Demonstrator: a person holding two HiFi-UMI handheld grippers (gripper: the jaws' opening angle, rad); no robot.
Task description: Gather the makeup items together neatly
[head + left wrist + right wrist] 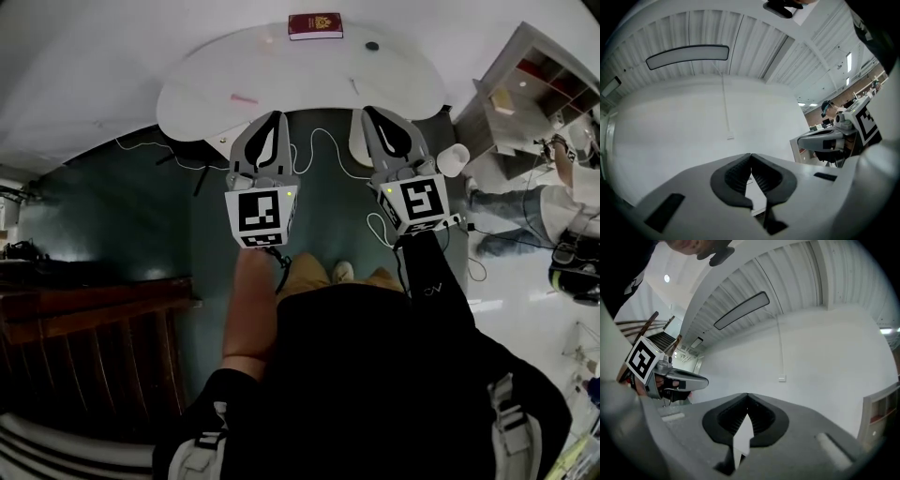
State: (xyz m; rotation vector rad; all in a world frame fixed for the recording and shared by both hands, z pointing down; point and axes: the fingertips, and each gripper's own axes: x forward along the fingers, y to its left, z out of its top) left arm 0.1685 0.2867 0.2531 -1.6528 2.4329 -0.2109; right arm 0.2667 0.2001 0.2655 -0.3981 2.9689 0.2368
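A white oval table stands ahead in the head view. On it lie a dark red flat case at the far edge, a small dark round item, and a thin pink item on the left. My left gripper and right gripper are held side by side, level, at the table's near edge, short of all the items. Both are shut with nothing between the jaws, as each gripper view confirms: left gripper, right gripper. These two views face a bare white wall; the items are hidden there.
A white cup sits just right of my right gripper. A shelf unit and a person are at the right. White cables trail over the dark floor below the table. A wooden stair rail runs at the left.
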